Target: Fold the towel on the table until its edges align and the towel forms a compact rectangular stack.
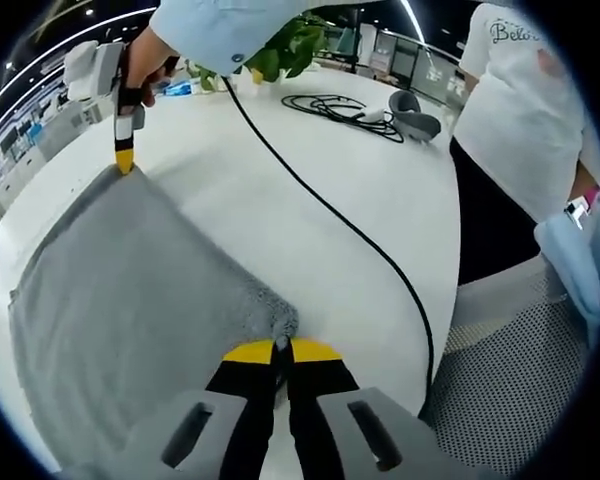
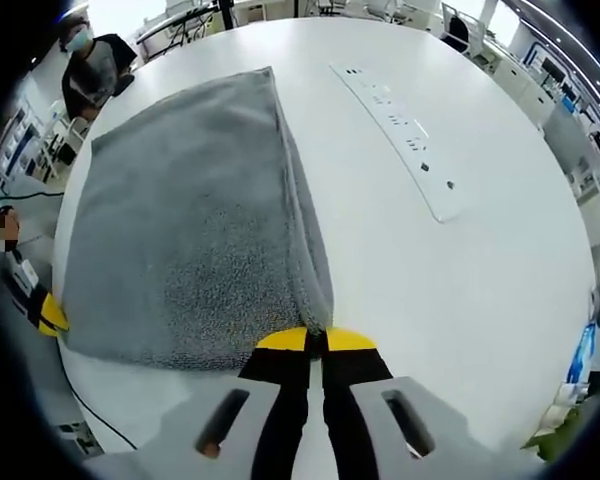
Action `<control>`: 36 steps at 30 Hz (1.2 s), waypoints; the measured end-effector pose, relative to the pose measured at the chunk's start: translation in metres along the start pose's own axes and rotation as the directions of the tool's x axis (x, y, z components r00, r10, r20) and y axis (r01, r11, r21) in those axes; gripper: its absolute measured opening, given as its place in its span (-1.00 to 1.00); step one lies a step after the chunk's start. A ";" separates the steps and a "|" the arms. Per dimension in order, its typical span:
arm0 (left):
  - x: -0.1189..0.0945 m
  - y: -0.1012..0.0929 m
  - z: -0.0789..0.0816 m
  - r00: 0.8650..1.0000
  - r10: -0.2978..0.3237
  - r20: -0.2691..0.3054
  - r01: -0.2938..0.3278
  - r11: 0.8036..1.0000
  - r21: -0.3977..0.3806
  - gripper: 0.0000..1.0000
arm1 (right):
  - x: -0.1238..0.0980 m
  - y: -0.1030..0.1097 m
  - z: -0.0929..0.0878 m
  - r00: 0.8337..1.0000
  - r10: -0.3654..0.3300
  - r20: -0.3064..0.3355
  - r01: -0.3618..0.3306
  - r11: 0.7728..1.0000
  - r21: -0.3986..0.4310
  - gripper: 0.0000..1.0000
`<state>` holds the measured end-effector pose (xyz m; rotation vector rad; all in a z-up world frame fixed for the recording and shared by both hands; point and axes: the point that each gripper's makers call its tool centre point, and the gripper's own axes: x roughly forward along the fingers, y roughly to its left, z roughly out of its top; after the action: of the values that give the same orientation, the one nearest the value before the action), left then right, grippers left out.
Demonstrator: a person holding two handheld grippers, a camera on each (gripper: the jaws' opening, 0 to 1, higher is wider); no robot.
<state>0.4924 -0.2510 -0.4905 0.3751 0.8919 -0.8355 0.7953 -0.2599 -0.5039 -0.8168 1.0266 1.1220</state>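
Observation:
A grey towel (image 1: 130, 300) lies spread on the round white table (image 1: 310, 190). At the bottom of the left gripper view, my left gripper (image 1: 282, 348) is shut on the towel's near corner. A hand holds my right gripper (image 1: 125, 160) at the far corner, its yellow tip pinching the cloth. In the right gripper view the towel (image 2: 190, 220) looks doubled, with a thick edge running up from my right gripper (image 2: 317, 340), which is shut on that corner. The left gripper's yellow tip (image 2: 50, 315) grips the corner at the left.
A black cable (image 1: 350, 225) crosses the table past a coiled bundle (image 1: 335, 105) and a grey device (image 1: 417, 118). A plant (image 1: 280, 50) stands at the back. A person in a white shirt (image 1: 525, 110) stands at the right. A white power strip (image 2: 400, 125) lies right of the towel.

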 end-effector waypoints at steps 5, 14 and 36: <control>0.001 -0.007 0.007 1.000 -0.011 0.014 0.011 1.000 0.006 -0.93 | -0.007 -0.003 -0.009 1.000 -0.005 -0.013 0.005 1.000 0.012 -0.98; -0.003 -0.017 0.023 0.998 -0.025 0.051 0.024 1.000 0.015 -0.93 | -0.019 -0.010 -0.025 0.999 -0.015 -0.032 0.016 0.999 0.030 -0.98; -0.021 -0.034 0.061 0.991 -0.047 0.128 0.042 0.998 0.038 -0.93 | -0.059 -0.010 -0.040 0.996 -0.036 -0.086 0.041 0.998 0.056 -0.98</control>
<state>0.4912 -0.2999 -0.4357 0.3291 0.7680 -0.9072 0.7901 -0.3176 -0.4618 -0.8406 1.1051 1.0277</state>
